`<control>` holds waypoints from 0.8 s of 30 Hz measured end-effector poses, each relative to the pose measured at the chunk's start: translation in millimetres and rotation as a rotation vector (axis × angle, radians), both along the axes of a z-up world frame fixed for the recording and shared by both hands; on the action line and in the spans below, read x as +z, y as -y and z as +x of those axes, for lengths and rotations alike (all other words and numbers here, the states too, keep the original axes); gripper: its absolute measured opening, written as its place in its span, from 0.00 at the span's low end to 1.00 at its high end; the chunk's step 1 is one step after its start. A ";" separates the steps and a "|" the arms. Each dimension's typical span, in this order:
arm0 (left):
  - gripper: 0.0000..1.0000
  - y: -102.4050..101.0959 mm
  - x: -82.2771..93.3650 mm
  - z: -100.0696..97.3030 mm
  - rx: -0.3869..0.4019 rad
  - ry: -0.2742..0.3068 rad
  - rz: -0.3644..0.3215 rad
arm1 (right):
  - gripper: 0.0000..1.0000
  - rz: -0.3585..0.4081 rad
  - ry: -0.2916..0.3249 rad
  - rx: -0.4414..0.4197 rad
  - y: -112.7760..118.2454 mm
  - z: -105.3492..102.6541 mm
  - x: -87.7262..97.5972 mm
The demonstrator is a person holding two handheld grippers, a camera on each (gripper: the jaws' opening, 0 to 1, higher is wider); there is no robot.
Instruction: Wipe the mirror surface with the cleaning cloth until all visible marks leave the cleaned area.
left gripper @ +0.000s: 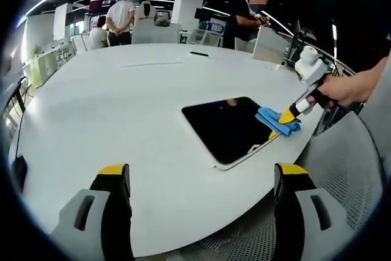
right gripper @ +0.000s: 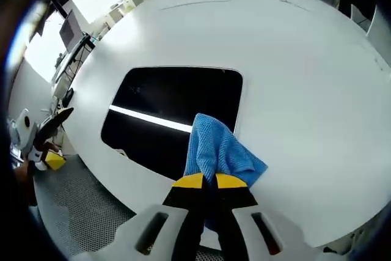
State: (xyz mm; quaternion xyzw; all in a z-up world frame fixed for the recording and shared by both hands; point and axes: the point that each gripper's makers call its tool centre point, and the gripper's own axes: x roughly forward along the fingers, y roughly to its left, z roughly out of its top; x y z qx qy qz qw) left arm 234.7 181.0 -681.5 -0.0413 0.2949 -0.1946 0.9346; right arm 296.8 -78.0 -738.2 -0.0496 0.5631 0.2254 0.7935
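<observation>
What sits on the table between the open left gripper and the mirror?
Nothing: in the left gripper view, bare white table separates the left gripper from the mirror.

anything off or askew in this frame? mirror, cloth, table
Nothing stands out. The mirror lies flat near the edge of the white table, with no cracks visible. The blue cloth, pinched in the right gripper, rests bunched on the mirror's corner. The left gripper is open, over the table edge.
</observation>
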 end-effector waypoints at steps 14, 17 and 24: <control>0.98 0.3 -0.9 -0.9 -0.001 -0.007 0.005 | 0.00 -0.020 -0.003 0.046 -14.9 -2.1 -0.6; 0.98 0.5 -0.4 -0.9 -0.001 -0.006 0.004 | 0.00 -0.008 -0.017 0.035 -12.9 -0.9 -0.4; 0.97 0.5 0.1 -0.6 -0.002 -0.004 0.004 | 0.00 -0.012 -0.018 0.038 -15.8 -0.5 -1.0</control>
